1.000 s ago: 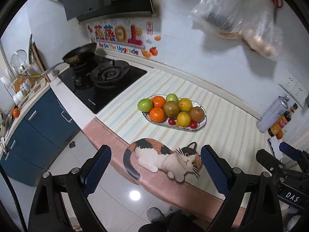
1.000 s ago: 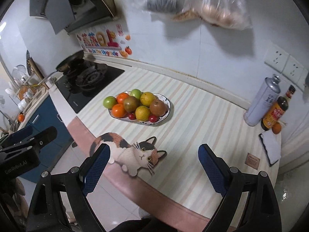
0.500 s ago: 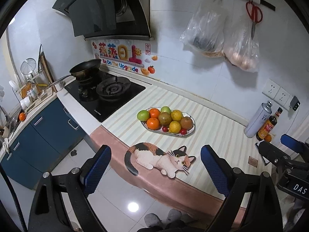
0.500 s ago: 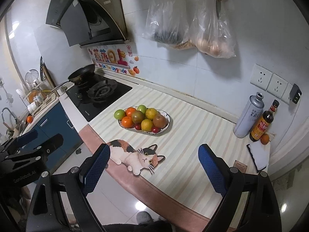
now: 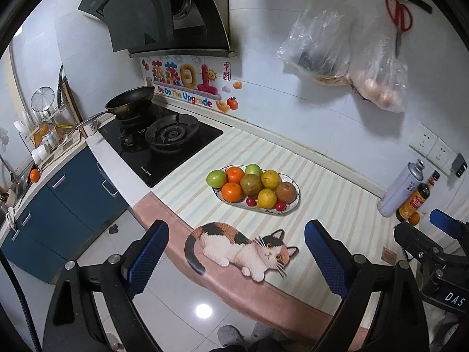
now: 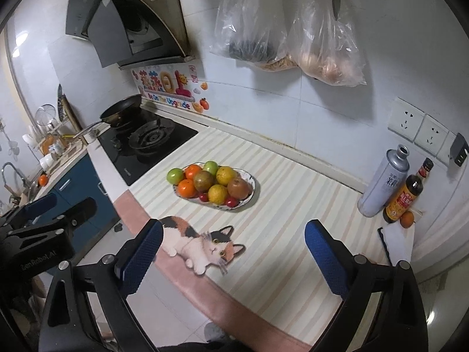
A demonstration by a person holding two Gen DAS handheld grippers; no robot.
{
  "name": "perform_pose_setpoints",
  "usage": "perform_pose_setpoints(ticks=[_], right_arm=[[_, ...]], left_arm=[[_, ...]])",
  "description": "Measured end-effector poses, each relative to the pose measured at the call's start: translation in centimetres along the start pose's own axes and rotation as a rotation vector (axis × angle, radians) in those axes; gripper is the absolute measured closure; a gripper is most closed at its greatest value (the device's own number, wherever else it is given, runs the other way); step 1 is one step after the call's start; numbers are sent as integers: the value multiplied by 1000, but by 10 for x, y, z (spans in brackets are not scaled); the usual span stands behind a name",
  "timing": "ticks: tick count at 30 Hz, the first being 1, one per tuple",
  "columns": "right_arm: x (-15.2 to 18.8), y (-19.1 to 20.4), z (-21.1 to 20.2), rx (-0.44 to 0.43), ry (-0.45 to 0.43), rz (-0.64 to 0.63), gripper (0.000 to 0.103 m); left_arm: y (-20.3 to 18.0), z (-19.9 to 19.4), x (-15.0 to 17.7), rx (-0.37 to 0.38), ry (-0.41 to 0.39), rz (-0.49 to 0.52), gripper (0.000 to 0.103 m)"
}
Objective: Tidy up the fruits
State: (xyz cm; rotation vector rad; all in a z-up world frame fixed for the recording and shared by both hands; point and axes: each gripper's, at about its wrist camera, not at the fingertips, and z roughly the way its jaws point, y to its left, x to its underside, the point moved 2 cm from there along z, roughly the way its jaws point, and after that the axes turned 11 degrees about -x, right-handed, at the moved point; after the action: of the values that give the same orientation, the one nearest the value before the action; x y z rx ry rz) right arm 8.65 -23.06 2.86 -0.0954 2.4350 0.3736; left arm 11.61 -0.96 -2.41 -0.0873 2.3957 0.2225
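Striped cream matting is covering the worktop (image 5: pixel 337 205) of a small white-tiled kitchen, with a pink band running along its front edge. Near the middle of the worktop an oval plate (image 5: pixel 294 202) is holding the fruits (image 5: pixel 252 186): green, orange, yellow and brown ones piled together, with small red ones at the plate's front rim. A printed cat (image 5: pixel 240 248) is lying flat at the front edge, just in front of the plate. Towards the left end, a black gas hob (image 5: pixel 164 146) is carrying a frying pan (image 5: pixel 130 102). At the right back corner a silver canister (image 6: pixel 381 187) and a dark sauce bottle (image 6: pixel 403 201) are standing side by side. Two plastic bags (image 6: pixel 287 29) are hanging on the wall above.

I am holding my left gripper (image 5: pixel 236 252) above the front edge, jaws standing wide apart with nothing between them. My right gripper (image 6: pixel 233 250) is hovering likewise, its jaws opening and empty.
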Motion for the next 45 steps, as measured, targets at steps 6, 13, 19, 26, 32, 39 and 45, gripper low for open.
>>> perform_pose_setpoints(ticks=[6,13,19,26,32,39,45], right_arm=[[-22,-17,40,8,28,14,4],[-37,-31,89,19,82,22,4],[-39,-37,111,22,107,35,4],[-40,-37,117,30,110,30,4],[-39,-34,119,35,115,23,4],[-38,-31,119,42,118,18,4],[-37,-30,118,47,119,13,4]], left_arm=[[-12,35,-19,-42,17,13,8],[-24,77,-30,-51,74,28,8],[-28,94,-34,-56,90,18,8],[-27,101,-36,-60,97,12,8],[-26,102,-37,-58,98,9,8],[-24,104,-36,-61,99,6,8],[-23,105,-35,-57,101,1,8]])
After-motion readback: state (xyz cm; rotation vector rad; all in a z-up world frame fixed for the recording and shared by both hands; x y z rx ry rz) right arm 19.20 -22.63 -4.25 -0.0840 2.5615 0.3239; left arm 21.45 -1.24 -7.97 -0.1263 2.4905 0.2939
